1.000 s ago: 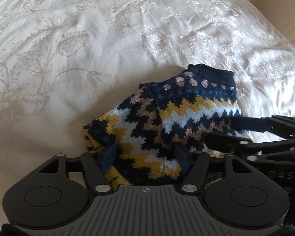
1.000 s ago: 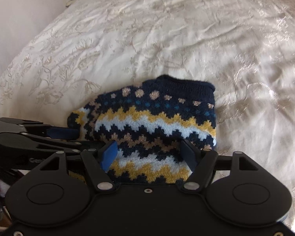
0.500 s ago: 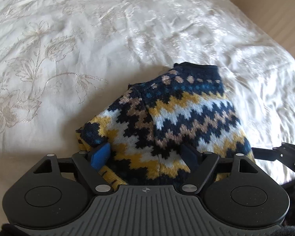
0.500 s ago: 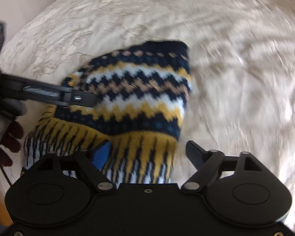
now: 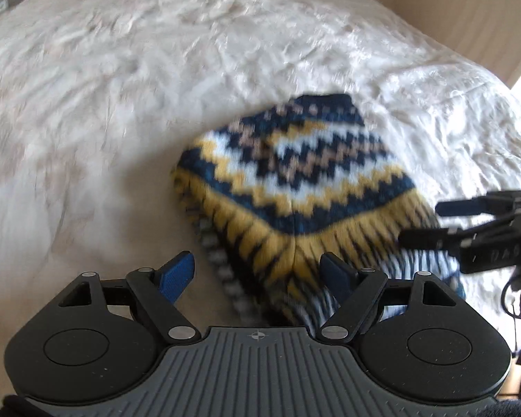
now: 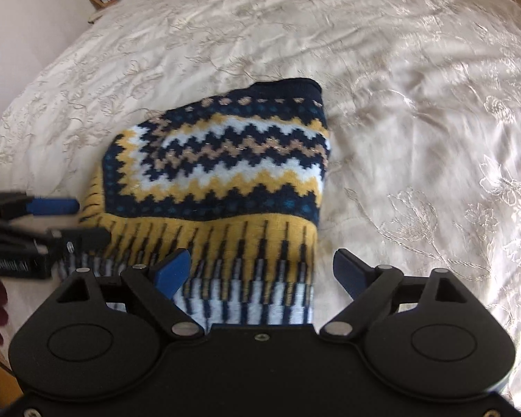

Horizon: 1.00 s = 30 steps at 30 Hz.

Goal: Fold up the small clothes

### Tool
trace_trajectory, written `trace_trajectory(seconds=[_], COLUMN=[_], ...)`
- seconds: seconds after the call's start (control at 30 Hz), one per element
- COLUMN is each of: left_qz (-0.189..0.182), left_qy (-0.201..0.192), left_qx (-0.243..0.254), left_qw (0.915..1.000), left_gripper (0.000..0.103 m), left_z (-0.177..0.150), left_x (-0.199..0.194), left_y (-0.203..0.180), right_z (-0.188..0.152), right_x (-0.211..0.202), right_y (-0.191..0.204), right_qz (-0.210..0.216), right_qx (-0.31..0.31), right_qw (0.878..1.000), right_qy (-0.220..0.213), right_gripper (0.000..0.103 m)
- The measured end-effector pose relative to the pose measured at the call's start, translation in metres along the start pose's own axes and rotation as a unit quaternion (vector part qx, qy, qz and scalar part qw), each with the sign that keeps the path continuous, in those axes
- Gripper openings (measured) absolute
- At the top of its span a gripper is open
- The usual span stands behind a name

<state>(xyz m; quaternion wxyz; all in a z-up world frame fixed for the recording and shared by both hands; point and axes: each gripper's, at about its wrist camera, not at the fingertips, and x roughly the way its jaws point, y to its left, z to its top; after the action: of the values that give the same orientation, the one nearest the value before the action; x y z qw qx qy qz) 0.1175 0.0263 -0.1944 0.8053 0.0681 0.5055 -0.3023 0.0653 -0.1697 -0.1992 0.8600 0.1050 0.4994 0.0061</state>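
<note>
Seeing my left gripper point(image 5: 258, 272) spread; right gripper point(image 6: 260, 269) opening over the folded knitted sweater point(image 6: 222, 173) on the bedspread point(image 6: 416, 104), gripping nothing

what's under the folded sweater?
The folded sweater lies on a cream embroidered bedspread, which shows all around it. A striped lower layer of the sweater sticks out at the near edge. Anything else beneath is covered by the knit.
</note>
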Motion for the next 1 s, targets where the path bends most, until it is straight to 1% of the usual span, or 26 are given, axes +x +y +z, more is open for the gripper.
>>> trace_trajectory(seconds=[0.07, 0.13, 0.2, 0.23, 0.27, 0.33, 0.47, 0.53, 0.6, 0.67, 0.73, 0.77, 0.8, 0.83, 0.87, 0.9, 0.93, 0.97, 1.0], left_qz=[0.004, 0.007, 0.011, 0.012, 0.007, -0.004, -0.026, -0.035, -0.044, -0.054, -0.064, -0.065, -0.062, -0.061, -0.057, -0.045, -0.023, 0.01, 0.051], left_qy=[0.024, 0.034, 0.038, 0.04, 0.039, 0.033, 0.024, 0.004, -0.024, -0.039, -0.037, -0.034, -0.035, -0.039, -0.048, -0.057, -0.066, -0.078, -0.084], left_qx=[-0.016, -0.037, -0.07, -0.091, -0.109, -0.134, -0.158, -0.184, -0.213, -0.231, -0.237, -0.239, -0.245, -0.25, -0.252, -0.249, -0.24, -0.221, -0.201], left_qw=[0.9996, 0.9987, 0.9967, 0.995, 0.9932, 0.9905, 0.9868, 0.9824, 0.9757, 0.9706, 0.9688, 0.9682, 0.967, 0.9656, 0.9648, 0.9658, 0.9683, 0.972, 0.9747], left_gripper=[0.08, 0.084, 0.097, 0.1, 0.103, 0.103, 0.103, 0.103, 0.103, 0.103, 0.102, 0.099, 0.09, 0.086, 0.077, 0.073, 0.072, 0.071, 0.065], left_z=[-0.008, -0.012, -0.016, -0.017, -0.017, -0.018, -0.022, -0.027, -0.037, -0.043, -0.043, -0.043, -0.043, -0.045, -0.047, -0.049, -0.049, -0.048, -0.048], left_x=[0.008, 0.017, 0.026, 0.031, 0.036, 0.041, 0.045, 0.045, 0.042, 0.04, 0.037, 0.034, 0.03, 0.022, 0.014, 0.005, -0.003, -0.014, -0.023], left_y=[0.003, 0.006, 0.011, 0.014, 0.017, 0.023, 0.031, 0.036, 0.041, 0.045, 0.049, 0.05, 0.052, 0.055, 0.054, 0.051, 0.042, 0.033, 0.024], right_z=[-0.002, -0.003, -0.003, -0.004, -0.005, -0.006, -0.013, -0.017, -0.017, -0.018, -0.019, -0.019, -0.019, -0.019, -0.02, -0.021, -0.02, -0.021, -0.021], right_x=[-0.001, 0.003, 0.01, 0.013, 0.017, 0.026, 0.04, 0.042, 0.04, 0.036, 0.028, 0.021, 0.013, 0.005, -0.003, -0.012, -0.021, -0.03, -0.04], right_y=[0.003, 0.004, 0.004, 0.003, 0.002, 0.0, -0.001, -0.001, -0.002, -0.005, -0.008, -0.01, -0.013, -0.014, -0.016, -0.018, -0.021, -0.024, -0.027], right_qz=[0.001, -0.001, -0.007, -0.008, -0.006, 0.005, 0.041, 0.049, 0.053, 0.059, 0.061, 0.06, 0.059, 0.058, 0.057, 0.055, 0.054, 0.054, 0.054], right_qx=[-0.003, -0.008, -0.017, -0.019, -0.02, -0.019, -0.016, -0.019, -0.013, -0.002, -0.002, -0.006, -0.009, -0.012, -0.014, -0.014, -0.014, -0.012, -0.01], right_qw=[1.0, 1.0, 1.0, 1.0, 0.999, 0.999, 0.997, 0.997, 0.997, 0.997, 0.997, 0.998, 0.998, 0.998, 0.998, 0.998, 0.998, 0.998, 0.998], right_qy=[0.0, 0.006, 0.015, 0.019, 0.024, 0.038, 0.064, 0.063, 0.056, 0.053, 0.043, 0.036, 0.03, 0.025, 0.018, 0.011, 0.003, -0.007, -0.018], right_gripper=[0.09, 0.09, 0.091, 0.093, 0.098, 0.102, 0.102, 0.102, 0.102, 0.102, 0.102, 0.102, 0.102, 0.102, 0.102, 0.102, 0.102, 0.102, 0.102])
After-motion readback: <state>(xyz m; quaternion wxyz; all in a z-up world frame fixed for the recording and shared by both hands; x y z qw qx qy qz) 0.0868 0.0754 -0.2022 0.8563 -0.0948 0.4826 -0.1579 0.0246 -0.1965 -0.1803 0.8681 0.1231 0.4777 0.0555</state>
